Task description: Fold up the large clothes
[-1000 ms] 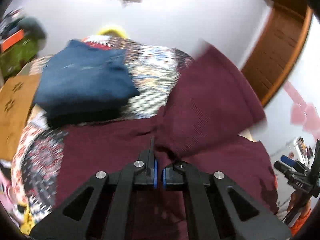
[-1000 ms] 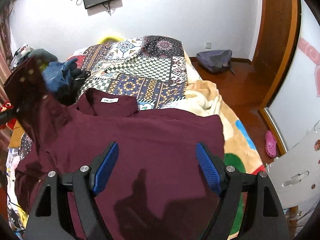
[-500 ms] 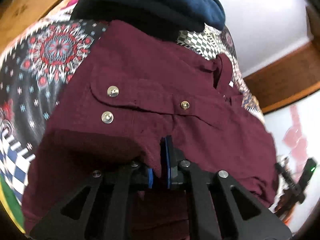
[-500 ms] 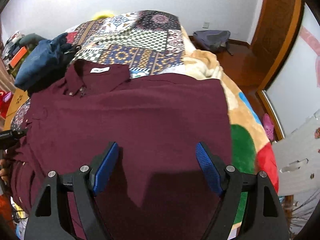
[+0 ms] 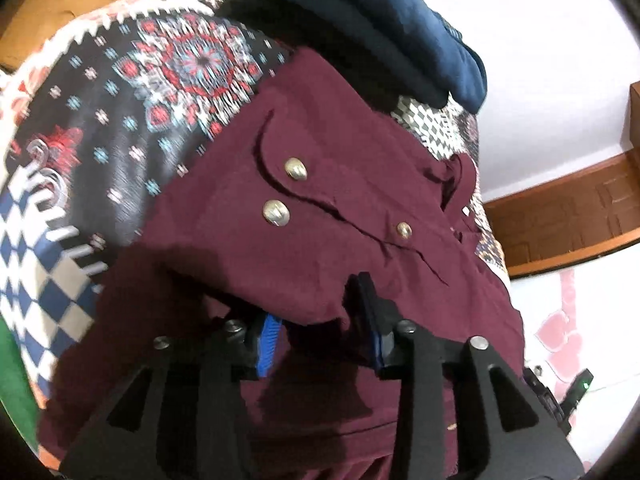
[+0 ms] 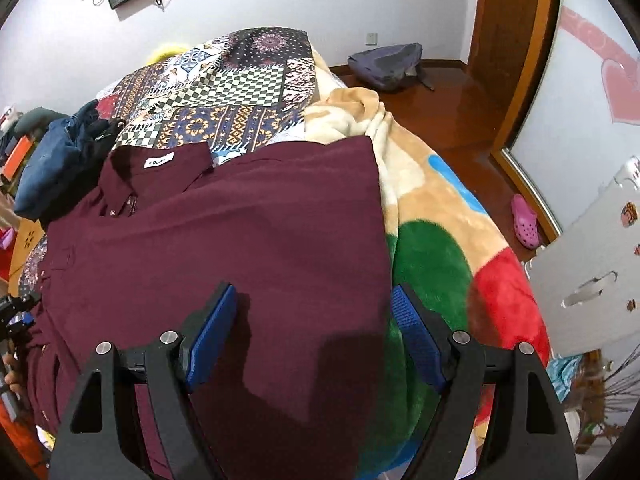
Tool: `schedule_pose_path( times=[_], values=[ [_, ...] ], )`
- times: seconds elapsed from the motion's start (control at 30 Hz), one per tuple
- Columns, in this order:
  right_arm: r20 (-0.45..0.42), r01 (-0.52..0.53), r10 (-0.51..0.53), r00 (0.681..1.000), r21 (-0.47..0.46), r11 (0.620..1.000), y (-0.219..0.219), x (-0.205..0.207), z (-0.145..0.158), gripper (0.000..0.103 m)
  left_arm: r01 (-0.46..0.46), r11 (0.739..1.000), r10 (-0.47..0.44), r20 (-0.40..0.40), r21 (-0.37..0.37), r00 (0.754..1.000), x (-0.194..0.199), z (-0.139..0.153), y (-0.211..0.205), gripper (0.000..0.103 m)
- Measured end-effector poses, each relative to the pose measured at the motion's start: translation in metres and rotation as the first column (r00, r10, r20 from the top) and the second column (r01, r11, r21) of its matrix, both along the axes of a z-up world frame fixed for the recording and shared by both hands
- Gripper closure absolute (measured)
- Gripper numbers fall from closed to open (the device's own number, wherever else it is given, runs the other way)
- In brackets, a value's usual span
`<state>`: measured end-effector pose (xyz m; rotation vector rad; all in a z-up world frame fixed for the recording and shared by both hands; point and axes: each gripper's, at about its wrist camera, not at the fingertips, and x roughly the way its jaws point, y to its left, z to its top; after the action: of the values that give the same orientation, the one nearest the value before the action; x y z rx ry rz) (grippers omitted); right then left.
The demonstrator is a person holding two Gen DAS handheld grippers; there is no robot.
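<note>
A maroon shirt (image 6: 240, 240) lies spread on the bed, collar and white label (image 6: 158, 160) at the far end. In the left wrist view its sleeve cuff (image 5: 320, 216), with metal snaps, rests folded over the shirt's body. My left gripper (image 5: 316, 312) sits low at the cuff's near edge. Its jaws are opening, and the cloth edge lies loose between the blue pads (image 5: 268, 340), draped over the left one. My right gripper (image 6: 314, 292) hovers open above the shirt's right edge with nothing between its fingers.
Folded navy clothes (image 5: 400, 20) (image 6: 52, 160) sit beyond the shirt's left shoulder. A patchwork quilt (image 6: 240, 92) and a colourful fleece blanket (image 6: 432, 240) cover the bed. A cardboard box (image 5: 80, 8) stands on the left. A backpack (image 6: 388, 66) and a pink shoe (image 6: 526, 222) lie on the floor.
The left gripper came down with the raised sleeve, laid it across the shirt's body, and its jaws have parted. The right gripper drifted toward the shirt's right edge, still open.
</note>
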<state>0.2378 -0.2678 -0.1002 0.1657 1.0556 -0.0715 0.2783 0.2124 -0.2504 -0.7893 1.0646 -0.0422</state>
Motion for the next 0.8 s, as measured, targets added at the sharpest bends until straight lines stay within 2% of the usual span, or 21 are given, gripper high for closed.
schedule_pose_path(
  times=[0.07,0.13,0.23,0.27,0.33,0.47,0.57,0.63,0.7,0.8],
  values=[
    [-0.002,0.004,-0.004,1.000,0.011,1.000,-0.003,0.000,0.001,0.026,-0.028,0.998,0.028,-0.006,0.054,1.000,0.004,0.000,0.002,0.063],
    [-0.006,0.012,-0.012,1.000,0.016,1.000,-0.007,0.001,0.003,0.026,-0.013,0.996,0.015,-0.020,0.094,1.000,0.011,-0.001,0.001,0.064],
    [0.011,0.015,-0.015,1.000,0.015,1.000,-0.010,0.001,0.010,0.026,0.002,0.989,0.001,-0.018,0.146,1.000,0.018,0.005,-0.002,0.087],
    [0.018,0.015,-0.016,1.000,0.012,1.000,-0.010,0.001,0.012,0.026,-0.007,0.984,0.007,0.000,0.178,1.000,0.019,0.013,-0.004,0.092],
    [0.031,0.024,-0.024,0.999,0.005,1.000,-0.013,0.002,0.018,0.026,-0.022,0.975,0.008,0.062,0.221,0.998,0.015,0.032,-0.005,0.094],
    [0.035,0.026,-0.026,0.999,-0.002,1.000,-0.014,0.005,0.019,0.026,-0.061,0.944,-0.004,0.196,0.323,0.981,0.003,0.076,-0.011,0.095],
    [0.020,0.027,-0.027,0.999,0.005,1.000,-0.014,0.007,0.012,0.026,-0.096,0.913,-0.007,0.251,0.396,0.968,-0.003,0.097,-0.007,0.095],
    [-0.009,0.020,-0.020,1.000,0.022,1.000,-0.012,0.008,0.001,0.026,-0.080,0.903,-0.018,0.223,0.422,0.975,-0.001,0.093,-0.002,0.094],
    [-0.036,0.014,-0.013,0.999,0.036,0.999,-0.011,0.008,-0.010,0.026,-0.037,0.899,-0.033,0.152,0.436,0.988,0.002,0.073,0.000,0.093],
    [-0.037,0.036,-0.032,0.999,0.087,0.996,-0.015,0.006,-0.017,0.026,0.042,0.853,-0.060,0.018,0.520,0.998,0.005,0.036,-0.005,0.087]
  ],
)
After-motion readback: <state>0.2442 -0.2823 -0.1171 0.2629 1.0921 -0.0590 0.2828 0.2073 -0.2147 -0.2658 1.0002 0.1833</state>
